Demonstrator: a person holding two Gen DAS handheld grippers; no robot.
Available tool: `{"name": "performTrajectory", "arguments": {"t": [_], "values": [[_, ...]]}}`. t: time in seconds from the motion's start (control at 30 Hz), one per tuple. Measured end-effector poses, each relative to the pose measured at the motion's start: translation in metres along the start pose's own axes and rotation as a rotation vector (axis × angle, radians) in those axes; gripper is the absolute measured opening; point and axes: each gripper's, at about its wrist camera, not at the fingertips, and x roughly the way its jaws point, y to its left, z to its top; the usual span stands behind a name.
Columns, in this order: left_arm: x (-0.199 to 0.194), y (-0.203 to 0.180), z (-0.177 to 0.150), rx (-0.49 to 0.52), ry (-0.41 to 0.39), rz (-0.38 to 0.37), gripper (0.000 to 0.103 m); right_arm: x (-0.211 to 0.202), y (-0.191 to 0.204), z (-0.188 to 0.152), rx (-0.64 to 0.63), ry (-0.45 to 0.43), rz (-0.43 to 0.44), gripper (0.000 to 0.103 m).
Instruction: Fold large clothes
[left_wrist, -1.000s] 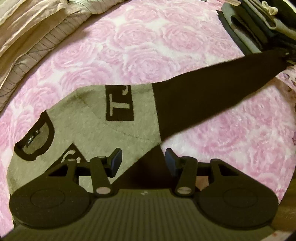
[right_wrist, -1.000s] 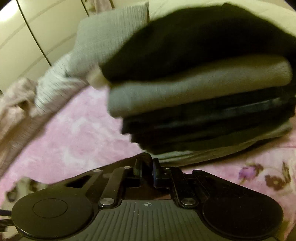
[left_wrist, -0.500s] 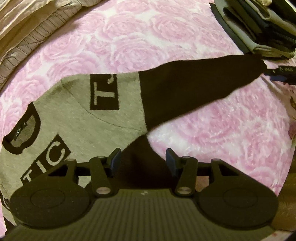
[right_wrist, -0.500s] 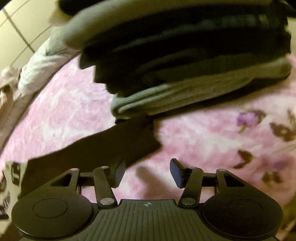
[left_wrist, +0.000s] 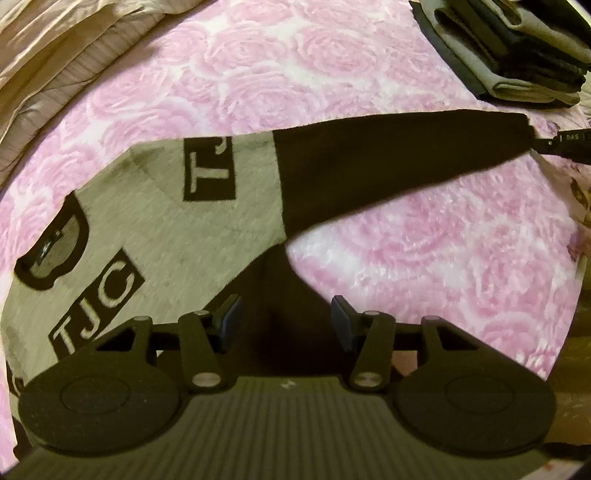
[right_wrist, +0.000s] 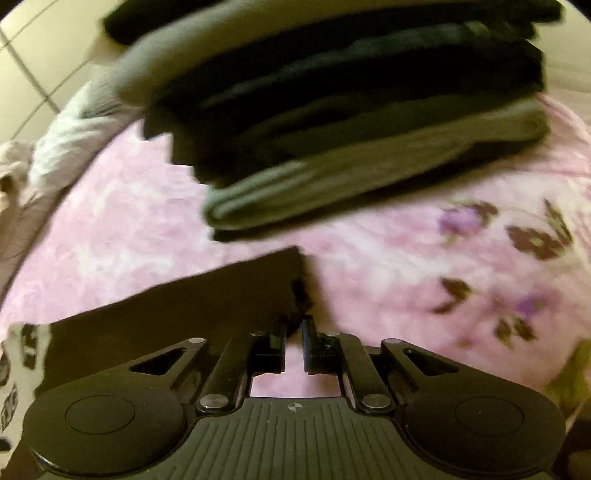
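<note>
A grey sweater (left_wrist: 155, 221) with black "TJC" patches and a black collar lies flat on a pink rose blanket (left_wrist: 295, 74). Its black sleeve (left_wrist: 388, 166) stretches out to the right. My left gripper (left_wrist: 286, 317) is open, hovering over the dark fabric at the sweater's armpit, with nothing between its fingers. In the right wrist view the sleeve (right_wrist: 184, 306) ends at my right gripper (right_wrist: 293, 328), whose fingers are pinched on the cuff's corner. The right gripper's tip (left_wrist: 569, 142) also shows at the sleeve end in the left wrist view.
A stack of folded dark and grey clothes (right_wrist: 351, 129) sits just beyond the cuff, also seen at the far right (left_wrist: 517, 55). Crumpled beige bedding (left_wrist: 55, 48) lies at the far left. Pale cupboard doors (right_wrist: 37, 55) stand behind.
My right gripper came down from the stack, opened beside the cuff, and has now closed on it. The left gripper stayed open and hardly moved.
</note>
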Motion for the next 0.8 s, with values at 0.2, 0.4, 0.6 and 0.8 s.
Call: {"name": "performTrajectory", "arguments": {"t": [0.2, 0.4, 0.6, 0.8], "values": [[-0.032, 0.029, -0.046, -0.100, -0.033, 0.044, 0.047, -0.032, 0.016, -0.007, -0.042, -0.037, -0.114, 0.049], [-0.070, 0.090, -0.133, -0.267, -0.049, 0.122, 0.048, -0.059, 0.103, -0.050, -0.164, -0.003, -0.012, 0.050], [-0.102, 0.178, -0.251, -0.392, -0.060, 0.200, 0.050, -0.070, 0.229, -0.132, -0.290, 0.038, 0.094, 0.050], [-0.125, 0.272, -0.361, -0.433, -0.059, 0.273, 0.055, -0.071, 0.361, -0.240, -0.459, 0.092, 0.169, 0.050]]}}
